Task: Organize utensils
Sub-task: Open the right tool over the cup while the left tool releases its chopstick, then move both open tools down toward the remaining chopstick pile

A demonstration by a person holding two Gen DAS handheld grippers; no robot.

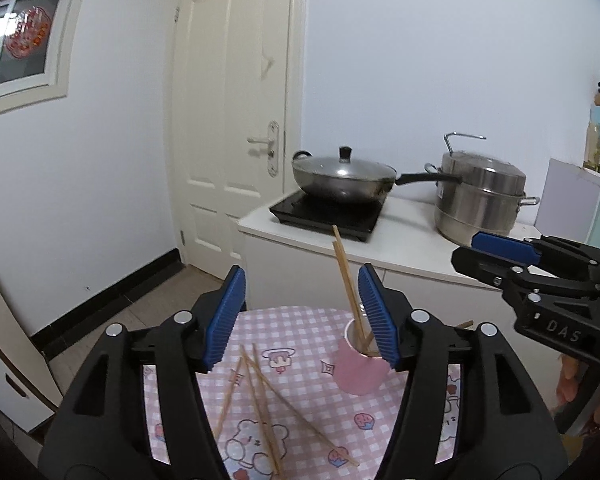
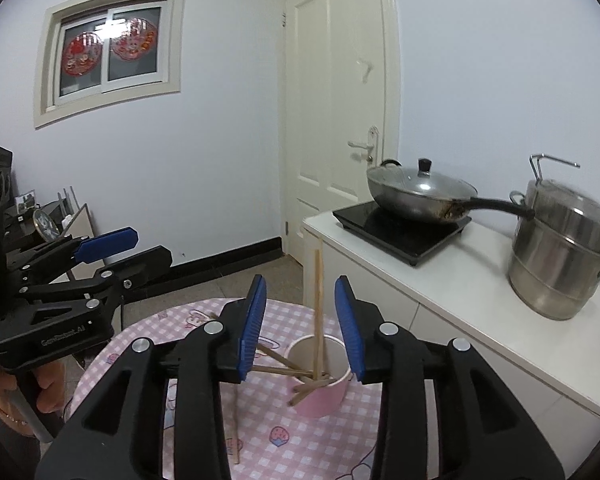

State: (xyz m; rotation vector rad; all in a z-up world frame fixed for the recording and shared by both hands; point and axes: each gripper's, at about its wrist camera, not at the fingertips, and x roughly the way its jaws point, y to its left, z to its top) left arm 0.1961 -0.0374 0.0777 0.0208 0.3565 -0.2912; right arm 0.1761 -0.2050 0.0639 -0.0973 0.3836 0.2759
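A pink cup (image 1: 356, 372) stands on the pink checked tablecloth (image 1: 300, 328) with a pair of wooden chopsticks (image 1: 345, 276) leaning upright in it. Three loose chopsticks (image 1: 260, 396) lie crossed on the cloth to its left. My left gripper (image 1: 302, 300) hangs open above the cloth, with nothing between its blue pads (image 1: 224, 320). My right gripper (image 2: 300, 312) is open too, just short of the cup (image 2: 320, 388); the upright chopsticks (image 2: 319, 312) show beyond its gap, untouched. More chopsticks (image 2: 278, 362) lie beside the cup. Each view shows the other gripper to the side: the right (image 1: 470, 249), the left (image 2: 140, 251).
A white counter (image 2: 480, 312) behind the table carries a black induction hob (image 2: 400, 228), a lidded wok (image 2: 420, 196) and a steel steamer pot (image 2: 560, 256). A shut cream door (image 1: 228, 120) stands beyond. Boards (image 1: 4, 360) lean at the left. A person's hand (image 2: 48, 388) grips the left handle.
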